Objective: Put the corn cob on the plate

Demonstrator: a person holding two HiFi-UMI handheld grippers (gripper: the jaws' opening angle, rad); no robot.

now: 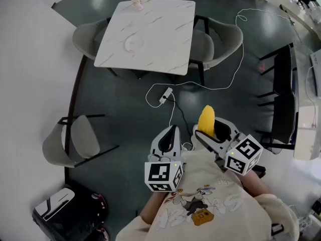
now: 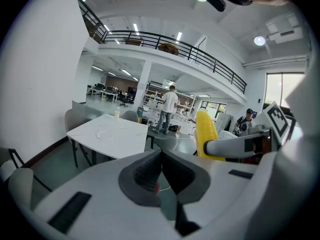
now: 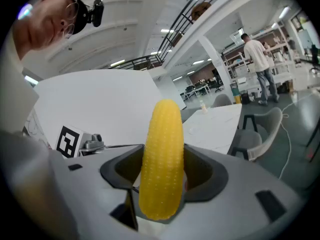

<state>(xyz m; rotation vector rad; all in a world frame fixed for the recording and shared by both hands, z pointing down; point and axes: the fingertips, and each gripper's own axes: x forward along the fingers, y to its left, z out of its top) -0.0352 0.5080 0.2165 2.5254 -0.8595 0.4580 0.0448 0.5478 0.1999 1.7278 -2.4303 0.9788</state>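
A yellow corn cob (image 1: 206, 120) stands upright between the jaws of my right gripper (image 1: 212, 130), which is shut on it. In the right gripper view the corn cob (image 3: 160, 156) fills the middle of the right gripper (image 3: 161, 180) and hides the pads. My left gripper (image 1: 170, 133) hangs beside it on the left, and in its own view the left gripper (image 2: 161, 176) is shut with its pads touching and nothing between them. A clear plate (image 1: 133, 43) lies on the white marble table (image 1: 160, 29), far ahead of both grippers. The plate (image 2: 106, 133) looks bare.
A small bottle (image 1: 135, 0) stands at the table's far edge. Grey chairs (image 1: 220, 41) surround the table, and another chair (image 1: 75, 139) stands at the left. A power strip (image 1: 164, 95) and white cable lie on the floor between me and the table. A black case (image 1: 65, 210) sits lower left.
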